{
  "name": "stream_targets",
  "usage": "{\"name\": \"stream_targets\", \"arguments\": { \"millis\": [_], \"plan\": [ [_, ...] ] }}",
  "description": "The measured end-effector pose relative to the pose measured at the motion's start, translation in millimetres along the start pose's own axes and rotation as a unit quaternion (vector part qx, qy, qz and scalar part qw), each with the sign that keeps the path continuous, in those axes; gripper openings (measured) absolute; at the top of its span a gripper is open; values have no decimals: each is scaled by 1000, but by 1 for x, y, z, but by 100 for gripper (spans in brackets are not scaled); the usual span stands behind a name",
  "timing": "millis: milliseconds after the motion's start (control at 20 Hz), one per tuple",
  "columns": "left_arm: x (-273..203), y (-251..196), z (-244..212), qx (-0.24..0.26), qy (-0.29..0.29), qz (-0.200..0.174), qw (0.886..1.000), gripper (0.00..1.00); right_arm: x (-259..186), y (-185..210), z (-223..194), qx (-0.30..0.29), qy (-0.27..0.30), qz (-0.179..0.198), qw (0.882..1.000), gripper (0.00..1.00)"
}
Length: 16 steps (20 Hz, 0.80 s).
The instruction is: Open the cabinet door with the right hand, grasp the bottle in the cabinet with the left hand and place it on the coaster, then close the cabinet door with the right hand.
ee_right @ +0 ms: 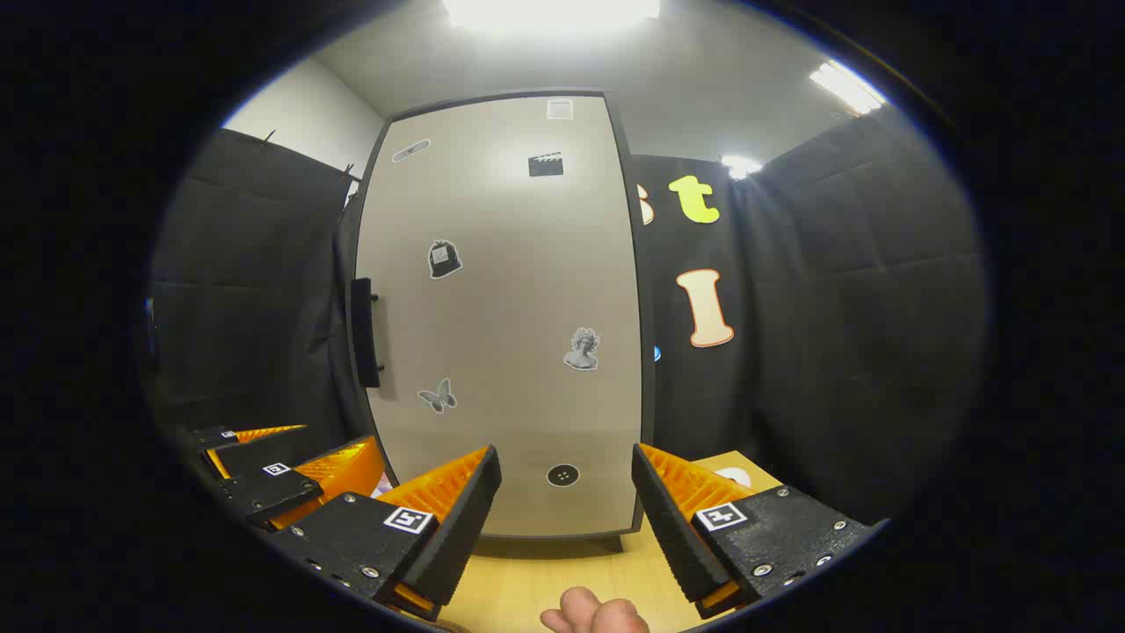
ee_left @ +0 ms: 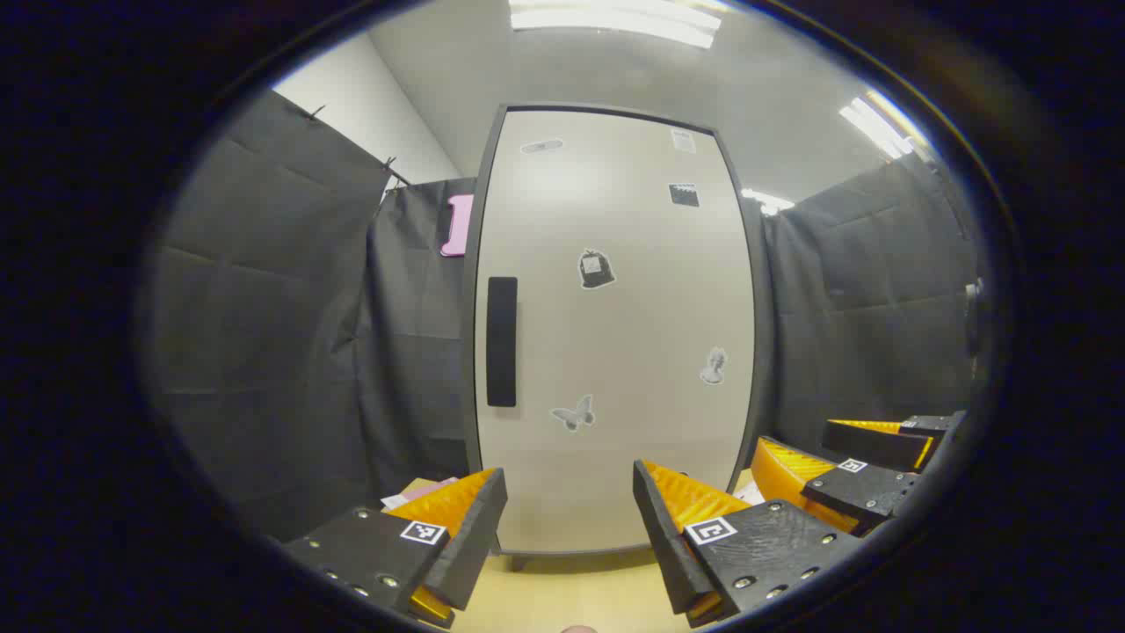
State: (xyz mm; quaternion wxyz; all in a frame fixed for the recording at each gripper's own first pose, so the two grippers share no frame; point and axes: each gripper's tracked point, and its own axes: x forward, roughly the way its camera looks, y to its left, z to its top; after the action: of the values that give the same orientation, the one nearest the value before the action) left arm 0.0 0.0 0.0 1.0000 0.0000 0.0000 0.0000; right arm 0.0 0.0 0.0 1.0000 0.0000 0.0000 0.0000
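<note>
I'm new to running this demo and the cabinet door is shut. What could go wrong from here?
The handle sits on the door's far left edge, so the open right gripper must cross in front of the open left gripper; they could bump. The handle looks slim, so the fingers might slip off. A swinging door could also strike the left gripper.

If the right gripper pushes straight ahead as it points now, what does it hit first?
Most likely the closed cabinet door, low on its flat front near the round sticker, not the handle, which sits off toward the door's left edge. The right gripper is open; depth is unclear.
</note>
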Motion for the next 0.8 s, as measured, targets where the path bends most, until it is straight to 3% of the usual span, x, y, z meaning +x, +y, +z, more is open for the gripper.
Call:
{"name": "stream_targets", "arguments": {
  "millis": [400,650,750,800],
  "plan": [
    [22,21,-5,22,21,-12,999,83,7,4,7,-26,-9,-30,999,93],
    [30,23,-13,27,41,-2,999,85,22,13,12,-24,-6,-10,1000,93],
    [35,26,-10,29,38,3,999,80,29,16,16,-23,-11,4,1000,93],
    [36,27,-10,31,39,5,999,86,32,17,17,-23,-10,8,1000,93]
  ]
}}
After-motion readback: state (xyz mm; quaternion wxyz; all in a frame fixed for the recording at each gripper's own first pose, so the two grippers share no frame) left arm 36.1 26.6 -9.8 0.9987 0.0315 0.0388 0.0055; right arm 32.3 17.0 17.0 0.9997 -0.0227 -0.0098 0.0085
